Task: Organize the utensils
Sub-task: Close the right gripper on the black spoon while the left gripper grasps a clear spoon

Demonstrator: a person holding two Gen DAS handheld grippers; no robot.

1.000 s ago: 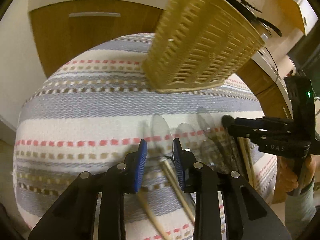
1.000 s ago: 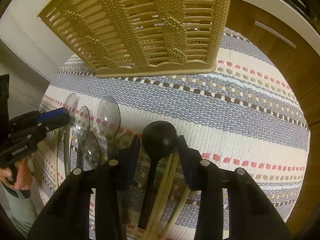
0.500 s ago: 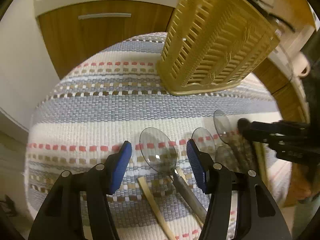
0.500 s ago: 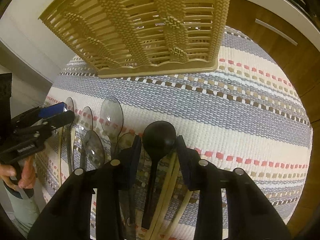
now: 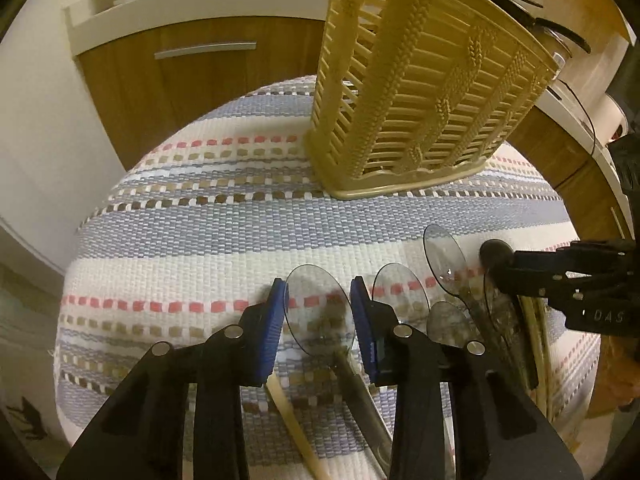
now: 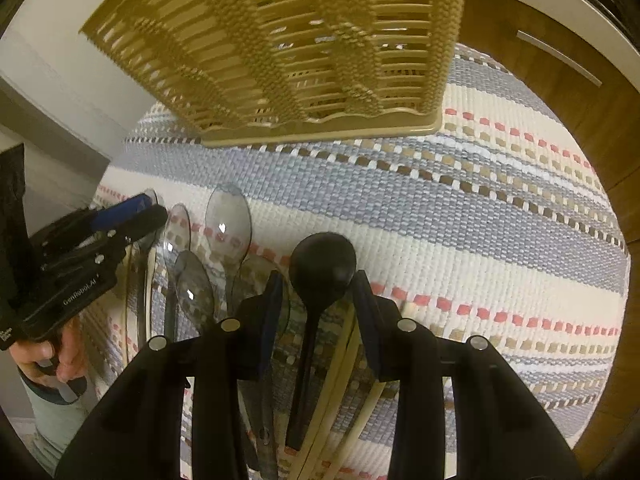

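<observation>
Striped cloth [image 5: 208, 240] under me, my left gripper [image 5: 318, 312] closes its jaws around the clear spoon [image 5: 318, 308], so I centre its bowl; my right gripper [image 6: 318, 308] straddles the black spoon [image 6: 322, 264], pads apart

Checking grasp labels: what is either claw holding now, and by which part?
Left claw is closing on the bowl of the clear spoon; firm hold unclear. Right claw straddles the black spoon at its bowl base; grip cannot be told.
</observation>
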